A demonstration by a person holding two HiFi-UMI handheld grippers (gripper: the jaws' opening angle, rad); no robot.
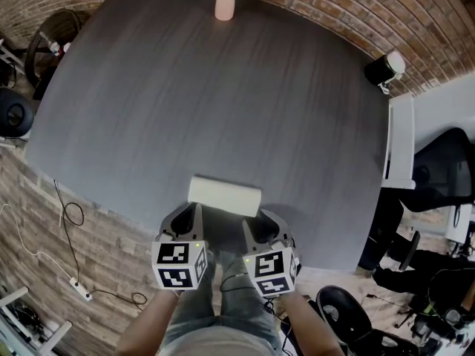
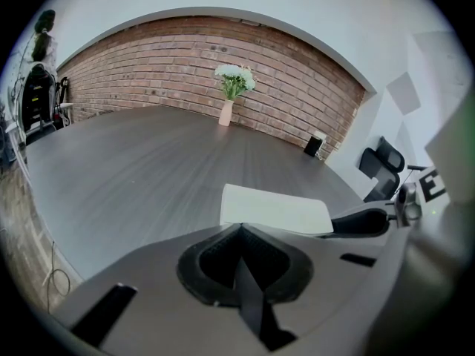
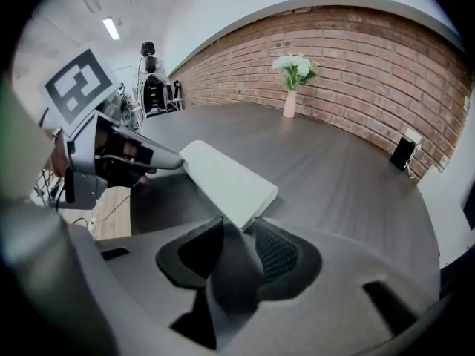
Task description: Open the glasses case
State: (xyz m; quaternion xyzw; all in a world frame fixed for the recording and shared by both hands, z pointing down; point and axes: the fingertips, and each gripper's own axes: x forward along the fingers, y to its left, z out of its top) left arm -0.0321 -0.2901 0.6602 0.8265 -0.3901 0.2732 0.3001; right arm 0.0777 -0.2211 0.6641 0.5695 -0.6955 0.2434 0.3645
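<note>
Left tongs (image 1: 189, 221) and right tongs (image 1: 256, 232) both closed, empty; white glasses case (image 1: 224, 196) lies just ahead, unopened. Advice: pin the base with one, pry the seam gently.

No legible txt; coded squares on left gripper (image 1: 196, 211) & right gripper (image 1: 249, 227).

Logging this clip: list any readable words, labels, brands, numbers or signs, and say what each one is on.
No readable text in any view.
Left marker cube and right marker cube: black-and-white square codes only, no letters or digits.
Glasses case: plain white, no print visible.
Speaker: too small to make out any marking.
</note>
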